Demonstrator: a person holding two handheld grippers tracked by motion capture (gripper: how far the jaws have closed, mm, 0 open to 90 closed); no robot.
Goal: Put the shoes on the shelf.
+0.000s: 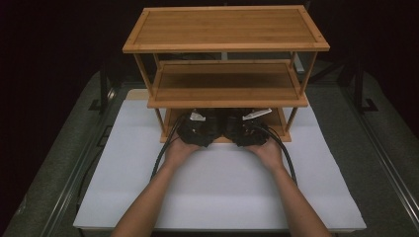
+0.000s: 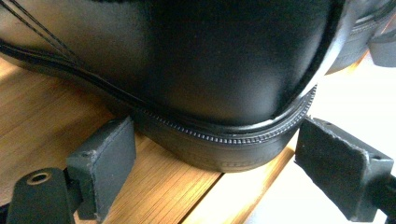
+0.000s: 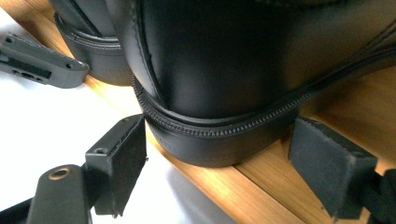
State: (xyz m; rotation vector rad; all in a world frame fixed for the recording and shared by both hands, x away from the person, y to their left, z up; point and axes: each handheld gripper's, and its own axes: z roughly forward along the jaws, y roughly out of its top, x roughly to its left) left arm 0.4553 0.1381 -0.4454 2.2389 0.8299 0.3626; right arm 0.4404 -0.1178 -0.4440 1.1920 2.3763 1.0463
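A three-tier bamboo shoe rack (image 1: 225, 47) stands at the far side of a white table (image 1: 217, 192). Two black leather shoes sit side by side on its lowest shelf, heels toward the near edge. The left gripper (image 2: 215, 179) has its jaws spread wide around the heel of the left shoe (image 2: 210, 70) (pads not pressing). The right gripper (image 3: 217, 168) flanks the right shoe (image 3: 224, 60) likewise, wide open.

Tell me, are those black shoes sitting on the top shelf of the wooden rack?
No. The top shelf is bare, and the black shoes sit on the bottom shelf.
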